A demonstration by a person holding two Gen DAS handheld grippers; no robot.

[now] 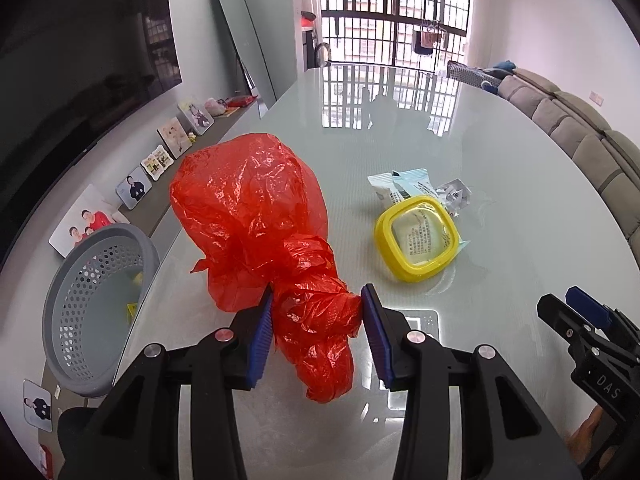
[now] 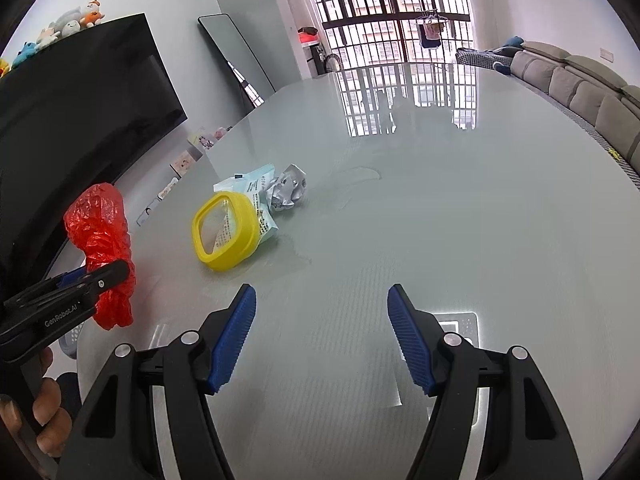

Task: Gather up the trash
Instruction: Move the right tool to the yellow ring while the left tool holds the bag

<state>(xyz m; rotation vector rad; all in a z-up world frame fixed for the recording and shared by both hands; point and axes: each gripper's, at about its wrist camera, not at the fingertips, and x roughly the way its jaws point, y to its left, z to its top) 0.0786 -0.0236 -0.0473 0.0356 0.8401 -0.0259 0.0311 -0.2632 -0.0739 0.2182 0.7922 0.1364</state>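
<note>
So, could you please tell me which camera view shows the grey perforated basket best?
The left wrist view: the grey basket shows nearly whole beside the table edge. In the right wrist view only a sliver of it shows under the left gripper.

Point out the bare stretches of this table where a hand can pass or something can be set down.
Free: the wide glass table right of the crumpled wrapper, out toward the sofa, and the strip before the right gripper. Crowded: the yellow lid on packets, and the red bag in the left gripper.
</note>
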